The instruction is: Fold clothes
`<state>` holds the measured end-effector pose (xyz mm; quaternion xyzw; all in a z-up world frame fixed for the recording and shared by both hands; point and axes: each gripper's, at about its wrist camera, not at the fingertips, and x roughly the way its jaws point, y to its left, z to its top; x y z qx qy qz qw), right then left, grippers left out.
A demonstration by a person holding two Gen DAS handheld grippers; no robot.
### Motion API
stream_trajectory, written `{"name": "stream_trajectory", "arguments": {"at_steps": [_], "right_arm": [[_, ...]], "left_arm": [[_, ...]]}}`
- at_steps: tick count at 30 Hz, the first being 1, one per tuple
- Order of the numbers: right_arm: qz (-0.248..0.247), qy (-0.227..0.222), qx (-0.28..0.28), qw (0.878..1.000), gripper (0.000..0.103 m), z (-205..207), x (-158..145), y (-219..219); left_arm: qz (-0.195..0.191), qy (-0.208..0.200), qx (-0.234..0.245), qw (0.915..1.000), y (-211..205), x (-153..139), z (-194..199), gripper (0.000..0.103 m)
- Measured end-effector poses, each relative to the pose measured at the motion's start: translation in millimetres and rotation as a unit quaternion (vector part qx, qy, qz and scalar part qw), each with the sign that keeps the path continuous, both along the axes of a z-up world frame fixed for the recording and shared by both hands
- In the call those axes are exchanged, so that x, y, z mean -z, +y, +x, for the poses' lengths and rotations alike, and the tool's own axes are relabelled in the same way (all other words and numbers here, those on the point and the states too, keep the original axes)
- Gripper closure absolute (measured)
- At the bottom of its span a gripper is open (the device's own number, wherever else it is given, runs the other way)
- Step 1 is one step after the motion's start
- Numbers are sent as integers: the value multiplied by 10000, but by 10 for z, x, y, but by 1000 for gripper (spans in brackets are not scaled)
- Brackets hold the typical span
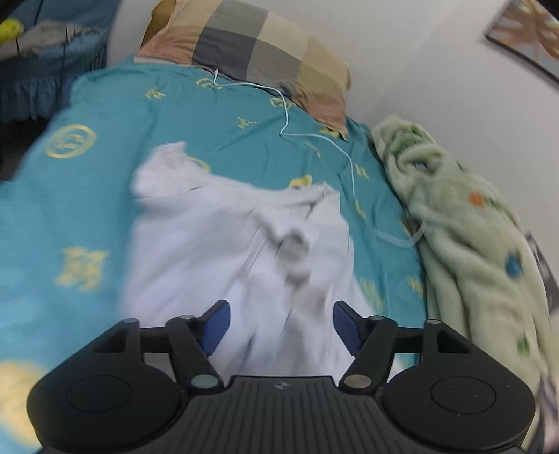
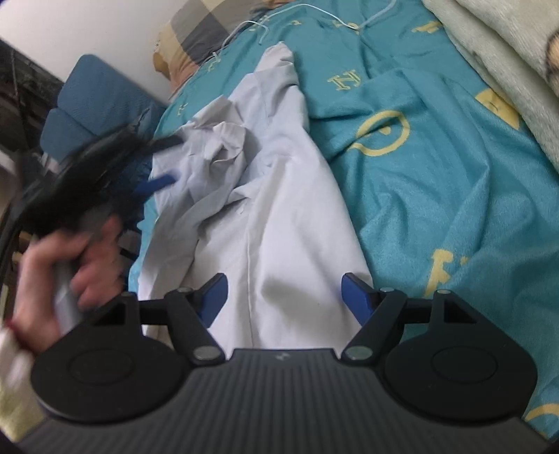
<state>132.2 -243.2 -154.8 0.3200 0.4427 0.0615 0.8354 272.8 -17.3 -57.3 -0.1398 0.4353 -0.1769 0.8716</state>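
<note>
From my right wrist camera the white garment (image 2: 276, 195) lies on the teal bedspread (image 2: 436, 167) as one long strip, its long axis running from just under my right gripper (image 2: 284, 297) away toward the checked pillow (image 2: 195, 31), narrowing to a pointed end at the far side; a seam runs down its near half along that same line, and a crumpled bunch of cloth sits on its left flank. My right gripper has its jaws spread wide with the cloth lying below them, the blue pads clear of it, so it has hold of nothing. My left gripper (image 2: 153, 164) shows blurred at the left edge of the garment, carried by a hand (image 2: 66, 265), and in its own view its jaws also stand well apart over the white garment (image 1: 237, 244), gripping nothing that I can see, though that picture is smeared. The bedspread carries yellow printed motifs: a ring emblem (image 2: 380, 132) and a serif letter H (image 2: 344, 82) that I can read; the rest are too soft to make out. A pale green fleece blanket (image 1: 464, 223) lies along the bed's far edge beside a thin white cable (image 1: 314, 136).
</note>
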Motion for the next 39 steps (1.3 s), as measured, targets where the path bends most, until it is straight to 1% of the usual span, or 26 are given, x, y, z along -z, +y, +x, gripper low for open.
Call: {"name": "stream_trajectory", "arguments": {"at_steps": [1, 2, 5, 6, 8, 10, 12, 13, 14, 15, 17, 19, 21, 23, 24, 25, 27, 28, 29, 31, 33, 34, 37, 39], "right_arm": [[-33, -31, -44, 10000, 28, -12, -17, 15], [-64, -65, -74, 9999, 28, -33, -41, 26], [-86, -164, -99, 9998, 28, -131, -128, 42], [-66, -185, -87, 9998, 28, -171, -160, 39], [29, -195, -45, 9998, 28, -262, -221, 27], [144, -230, -13, 9996, 28, -364, -280, 20], [69, -284, 18, 9996, 28, -434, -339, 33], [-11, -314, 27, 9995, 28, -460, -366, 43], [-115, -337, 28, 9994, 28, -470, -385, 55], [-217, -337, 28, 9992, 28, -466, -392, 63], [-236, -241, 66, 9994, 28, -449, -356, 48], [-205, -125, 112, 9996, 28, -429, -309, 27], [-172, -76, 147, 9997, 28, -404, -276, 6], [-219, -80, 160, 9996, 28, -385, -263, 11], [-239, -84, 155, 9996, 28, -378, -256, 21], [-235, -82, 136, 9996, 28, -367, -248, 27], [-205, -74, 81, 9997, 29, -349, -230, 41], [-197, -69, 60, 9998, 29, -342, -220, 45], [-207, -60, 50, 9998, 29, -331, -212, 46], [-252, -34, 74, 9997, 29, -318, -200, 36], [-246, -41, 90, 9996, 29, -323, -192, 22], [-228, -37, 97, 9997, 29, -326, -188, 13], [-108, -38, 120, 9999, 29, -329, -176, -20], [-67, -49, 128, 9999, 29, -332, -180, -32]], "left_arm": [[160, 34, 21, 9999, 134, -89, -210, 27], [373, 127, 8, 9992, 274, -167, -422, 27], [1020, 671, -203, 9923, 747, -299, -1012, 26], [1144, 894, -312, 9889, 912, -306, -1196, 26], [1267, 1337, -426, 9820, 1203, -259, -1517, 25], [1337, 1623, -390, 9769, 1429, -192, -1767, 26], [1302, 2005, -519, 9696, 1635, -86, -1899, 26], [1265, 2211, -614, 9651, 1734, -27, -1944, 29], [1178, 2411, -728, 9606, 1834, 33, -1976, 33], [1055, 2543, -796, 9580, 1905, 77, -1993, 33], [853, 2678, -778, 9565, 1981, 125, -2024, 33], [676, 2724, -563, 9582, 1929, 135, -2053, 32], [709, 2763, -221, 9582, 1775, 148, -2087, 32], [1012, 2737, 33, 9565, 1615, 133, -2079, 34], [1184, 2748, 134, 9541, 1540, 139, -2071, 34], [1368, 2799, 222, 9500, 1466, 163, -2063, 37], [1644, 2951, 436, 9402, 1332, 223, -2047, 53], [1824, 3008, 483, 9348, 1286, 249, -2040, 69], [1993, 3021, 511, 9308, 1242, 259, -2037, 81], [2210, 2923, 599, 9285, 1137, 222, -2056, 99], [2358, 2696, 687, 9311, 996, 131, -2096, 100], [2380, 2571, 721, 9338, 926, 58, -2120, 100], [2195, 2103, 881, 9486, 656, -358, -2245, 101], [2143, 1734, 1142, 9545, 397, -684, -2361, 101]]}}
